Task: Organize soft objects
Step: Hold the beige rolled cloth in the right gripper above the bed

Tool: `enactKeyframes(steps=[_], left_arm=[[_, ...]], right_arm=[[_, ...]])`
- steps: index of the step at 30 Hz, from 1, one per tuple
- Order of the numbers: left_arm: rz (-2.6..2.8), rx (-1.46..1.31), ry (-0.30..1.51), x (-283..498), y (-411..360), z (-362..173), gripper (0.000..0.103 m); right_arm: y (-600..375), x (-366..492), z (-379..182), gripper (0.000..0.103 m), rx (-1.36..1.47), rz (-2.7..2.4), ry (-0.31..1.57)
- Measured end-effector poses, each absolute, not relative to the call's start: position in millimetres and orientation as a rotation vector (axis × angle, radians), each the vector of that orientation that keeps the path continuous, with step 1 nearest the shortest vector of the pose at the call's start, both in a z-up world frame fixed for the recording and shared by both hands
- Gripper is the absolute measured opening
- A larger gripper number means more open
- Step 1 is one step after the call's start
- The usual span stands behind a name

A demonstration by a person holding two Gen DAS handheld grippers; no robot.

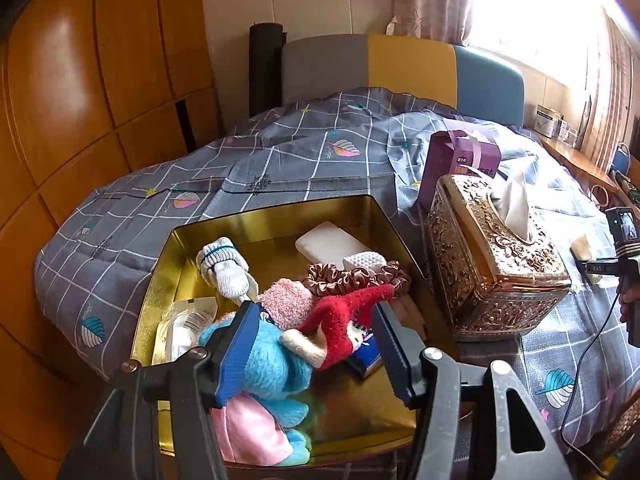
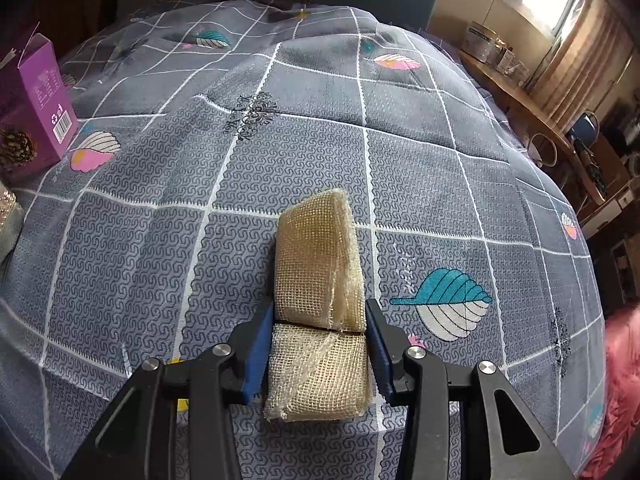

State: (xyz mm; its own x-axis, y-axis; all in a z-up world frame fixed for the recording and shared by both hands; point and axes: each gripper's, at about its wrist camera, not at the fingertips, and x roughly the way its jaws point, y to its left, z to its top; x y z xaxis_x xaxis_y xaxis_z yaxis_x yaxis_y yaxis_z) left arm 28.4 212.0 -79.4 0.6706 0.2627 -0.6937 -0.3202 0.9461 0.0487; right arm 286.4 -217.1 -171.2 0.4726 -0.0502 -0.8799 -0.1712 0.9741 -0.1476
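Note:
A gold tin box [image 1: 280,212] lies on the bed and holds several soft things: a white knit glove [image 1: 226,268], a white sponge [image 1: 332,242], a brown scrunchie [image 1: 352,280], a pink fluffy sock [image 1: 286,300], a red sock [image 1: 344,316] and a blue plush toy [image 1: 272,360]. My left gripper [image 1: 316,340] hangs over the box's near half, jaws wide apart; the blue toy and red sock lie between them, not pinched. On the quilt to the right, my right gripper [image 2: 320,332] is shut on a beige mesh-covered sponge [image 2: 316,264], which rests on the quilt.
An ornate gold tissue box [image 1: 492,256] stands right of the tin, a purple carton [image 1: 460,160] behind it. A wooden wardrobe [image 1: 80,120] lines the left side. A cluttered wooden window ledge [image 2: 520,100] runs along the bed's right. A pine cone [image 2: 16,148] sits by the carton.

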Motion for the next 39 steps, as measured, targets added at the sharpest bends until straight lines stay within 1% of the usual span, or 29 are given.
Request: enactKeyframes(steps=[15,22,27,30,39], left_arm=[[0.333,-0.115,0.729,13,238,-75,0.059],[0.332,-0.132,0.740,5,247,-78,0.059],[0.317,-0.134,0.734,2,249,-77,0.059],[0.309,-0.136,0.734,1,252,-77,0.059],[0.289,-0.156,0.750,2,255,-82,0.059]], right_arm=[[-213,290,-173,0.044,-0.197,0.021,1.099],[-208,291,-172,0.044,-0.191,-0.040,1.122],[-209,301,-168,0.043,-0.158,-0.066,1.184],[-205,311,-156,0.043,-0.096,-0.032,1.195],[-139,339,-82,0.043,-0.104,0.136,1.061]])
